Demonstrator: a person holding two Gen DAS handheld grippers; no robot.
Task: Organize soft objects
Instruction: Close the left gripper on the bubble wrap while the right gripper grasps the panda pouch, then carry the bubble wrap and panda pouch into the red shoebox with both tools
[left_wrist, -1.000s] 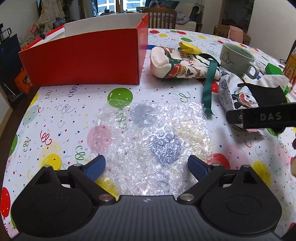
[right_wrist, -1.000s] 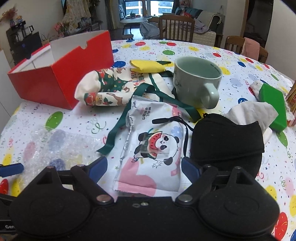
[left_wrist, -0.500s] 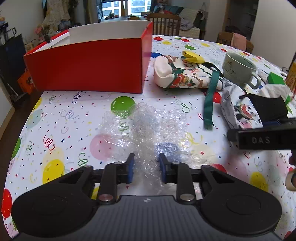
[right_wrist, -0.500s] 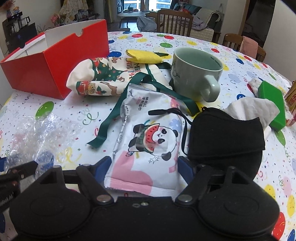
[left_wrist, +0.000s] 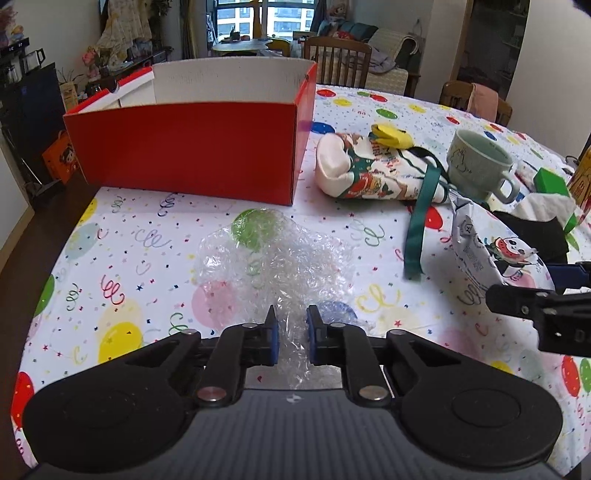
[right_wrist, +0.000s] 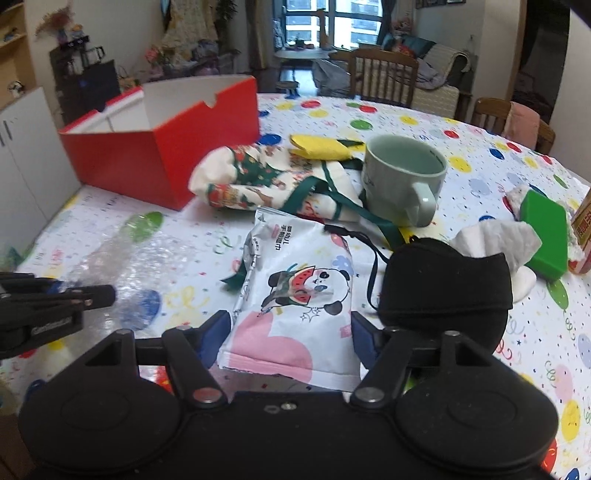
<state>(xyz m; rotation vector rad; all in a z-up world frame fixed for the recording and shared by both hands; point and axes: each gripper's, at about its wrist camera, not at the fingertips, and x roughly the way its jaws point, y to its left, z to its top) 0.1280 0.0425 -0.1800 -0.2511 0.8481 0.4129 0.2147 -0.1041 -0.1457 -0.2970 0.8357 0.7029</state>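
Observation:
A crumpled sheet of clear bubble wrap (left_wrist: 280, 258) lies on the balloon-print tablecloth in front of the open red box (left_wrist: 192, 147). My left gripper (left_wrist: 290, 332) has its jaws closing, and the blue pads pinch the sheet's bunched near edge. In the right wrist view a white and pink tissue pack with a panda print (right_wrist: 295, 280) sits between the pads of my right gripper (right_wrist: 289, 325). Those jaws are closing and press on both sides of the pack's near end, which is raised a little off the cloth.
A Christmas-print cloth bag (right_wrist: 251, 184) with green straps and a yellow cloth (right_wrist: 321, 146) lie beside the box. A green mug (right_wrist: 402, 177) stands behind the pack. A black face mask (right_wrist: 443, 288), white tissue (right_wrist: 491, 236) and a green block (right_wrist: 546, 232) lie to the right.
The left jaws went from wide open to pinching the bubble wrap, which bunched up. The right jaws narrowed onto the tissue pack and its near end rose slightly.

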